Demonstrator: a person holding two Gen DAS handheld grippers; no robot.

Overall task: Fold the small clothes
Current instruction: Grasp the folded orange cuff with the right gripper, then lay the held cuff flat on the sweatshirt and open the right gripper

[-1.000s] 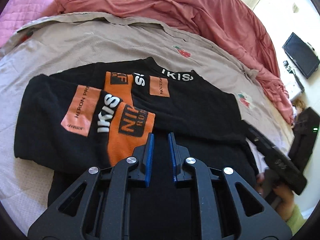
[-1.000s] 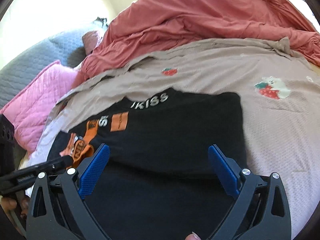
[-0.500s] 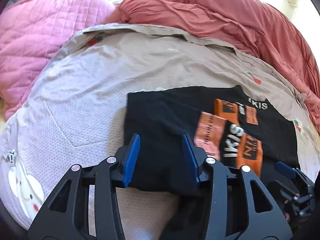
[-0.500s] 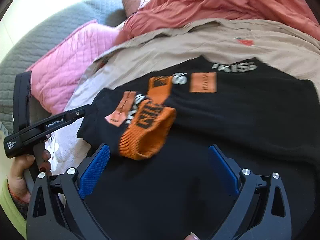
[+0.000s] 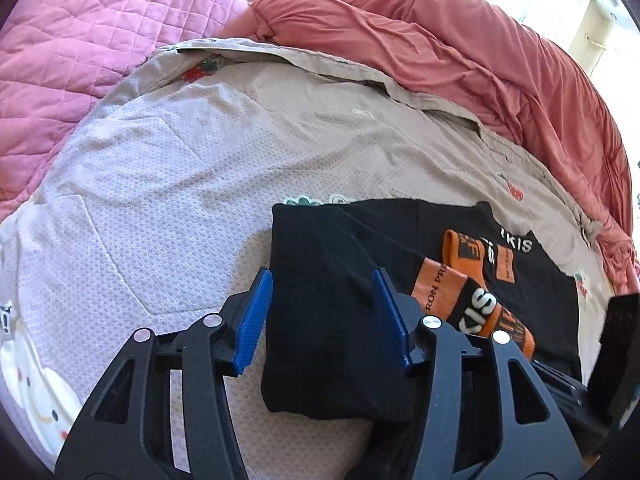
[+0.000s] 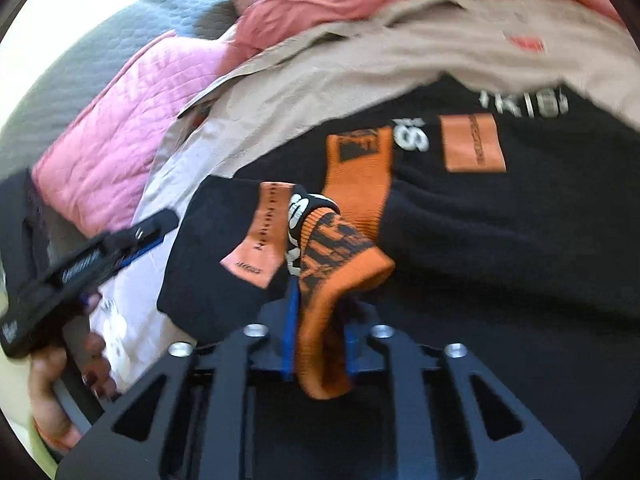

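Note:
A black sweater (image 5: pixel 320 352) with orange cuffs and white lettering lies partly folded on the bed, its sleeves laid across the body. My left gripper (image 5: pixel 322 276) hovers over the sweater's folded left edge. Its jaws are opening; the black cloth lies between the blue pads, which do not press on it. In the right wrist view my right gripper (image 6: pixel 320 320) is closing, its pads pinching the orange cuff (image 6: pixel 340 272) of the nearer sleeve, which is bunched up. The left gripper (image 6: pixel 152 236) shows there too, at the sweater's left side, held by a hand (image 6: pixel 52 396).
The sweater rests on a beige sheet (image 5: pixel 180 160) printed with strawberries. A rumpled salmon duvet (image 5: pixel 460 60) is heaped along the far and right sides. A pink quilted blanket (image 5: pixel 80 32) lies at the far left, with a grey quilt (image 6: pixel 100 60) beyond it.
The left gripper has slid left to the sweater's folded edge and opened. The right gripper has moved over the sleeves and closed from wide open onto the orange cuff.

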